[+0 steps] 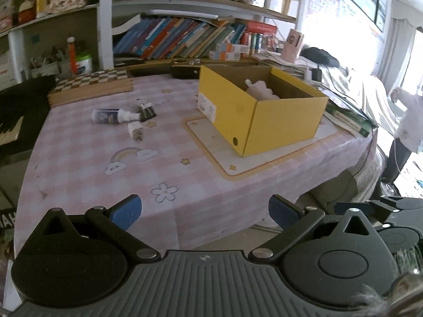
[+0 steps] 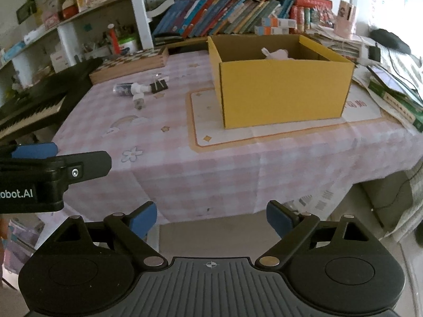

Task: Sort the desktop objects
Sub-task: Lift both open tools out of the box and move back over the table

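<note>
An open yellow cardboard box point(image 1: 261, 111) point(image 2: 283, 92) stands on a cream mat, with a pale soft thing point(image 1: 260, 89) point(image 2: 276, 53) inside. To its left on the pink checked tablecloth lie a dark spray bottle point(image 1: 113, 115) point(image 2: 127, 89), a black binder clip point(image 1: 146, 112) point(image 2: 158, 85) and a white charger plug point(image 1: 135, 130) point(image 2: 138, 100). My left gripper point(image 1: 205, 211) hovers open over the table's near edge, nothing between its blue pads. My right gripper point(image 2: 211, 219) is open and empty too, just off the near edge. The left gripper point(image 2: 76, 158) shows at the right wrist view's left side.
A wooden chessboard box point(image 2: 129, 64) lies at the back left and a keyboard piano point(image 2: 39, 100) stands beside the table's left edge. Bookshelves point(image 1: 185, 39) run behind the table. Green books and papers point(image 2: 391, 97) pile up at the right. A person point(image 1: 407, 121) stands far right.
</note>
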Demonstrator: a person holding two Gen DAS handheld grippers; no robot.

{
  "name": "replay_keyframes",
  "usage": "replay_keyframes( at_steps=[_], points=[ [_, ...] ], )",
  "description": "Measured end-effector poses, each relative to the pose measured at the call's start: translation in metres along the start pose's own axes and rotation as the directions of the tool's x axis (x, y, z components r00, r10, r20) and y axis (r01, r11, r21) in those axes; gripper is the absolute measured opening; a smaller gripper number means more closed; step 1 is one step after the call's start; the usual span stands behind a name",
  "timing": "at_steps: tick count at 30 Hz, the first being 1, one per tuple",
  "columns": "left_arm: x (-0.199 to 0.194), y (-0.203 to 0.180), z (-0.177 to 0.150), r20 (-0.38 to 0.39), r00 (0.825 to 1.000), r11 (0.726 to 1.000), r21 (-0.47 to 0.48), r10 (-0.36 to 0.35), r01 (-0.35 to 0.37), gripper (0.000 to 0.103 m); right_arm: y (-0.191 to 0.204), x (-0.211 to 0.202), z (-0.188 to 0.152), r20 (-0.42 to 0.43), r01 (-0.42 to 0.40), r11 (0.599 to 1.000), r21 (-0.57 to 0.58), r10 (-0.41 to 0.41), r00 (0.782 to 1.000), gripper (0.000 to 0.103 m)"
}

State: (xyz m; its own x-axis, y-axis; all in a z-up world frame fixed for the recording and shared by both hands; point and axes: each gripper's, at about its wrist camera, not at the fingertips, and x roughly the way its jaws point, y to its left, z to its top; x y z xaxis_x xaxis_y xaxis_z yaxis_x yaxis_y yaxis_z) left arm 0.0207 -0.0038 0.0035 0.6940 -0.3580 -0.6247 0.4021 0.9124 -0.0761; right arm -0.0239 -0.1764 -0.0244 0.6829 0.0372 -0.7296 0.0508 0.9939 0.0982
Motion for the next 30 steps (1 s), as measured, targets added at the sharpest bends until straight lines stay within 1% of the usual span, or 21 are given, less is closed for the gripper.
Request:
replay_keyframes(
  at_steps=[4, 8, 13, 19, 30],
  points=[
    [-0.001, -0.002, 0.000, 0.007, 1.000, 1.000, 0.008, -0.015, 0.015, 0.103, 0.002, -0.001, 0.001, 0.004, 0.005, 1.000, -0.008, -0.005, 1.000, 0.092],
    [-0.004, 0.004, -0.002, 0.006, 1.000, 1.000, -0.023, 0.004, -0.004, 0.103, 0.011, 0.001, 0.003, 0.002, -0.005, 0.999, -0.050, 0.005, 1.000, 0.092],
    [-0.009, 0.022, -0.008, -0.005, 0.999, 0.996, -0.078, 0.046, -0.047, 0.103, 0.027, 0.007, 0.009, -0.011, -0.041, 0.994, -0.106, 0.040, 0.999, 0.092],
    [-0.018, 0.042, -0.011, 0.009, 0.994, 0.986, -0.130, 0.104, -0.102, 0.103, 0.050, 0.014, 0.015, -0.019, -0.100, 0.978, -0.182, 0.099, 0.995, 0.092],
    [-0.029, 0.077, -0.014, 0.017, 0.976, 0.954, -0.214, 0.217, -0.208, 0.103, 0.089, 0.030, 0.030, -0.027, -0.203, 0.937, -0.285, 0.204, 0.979, 0.092]
  ],
)
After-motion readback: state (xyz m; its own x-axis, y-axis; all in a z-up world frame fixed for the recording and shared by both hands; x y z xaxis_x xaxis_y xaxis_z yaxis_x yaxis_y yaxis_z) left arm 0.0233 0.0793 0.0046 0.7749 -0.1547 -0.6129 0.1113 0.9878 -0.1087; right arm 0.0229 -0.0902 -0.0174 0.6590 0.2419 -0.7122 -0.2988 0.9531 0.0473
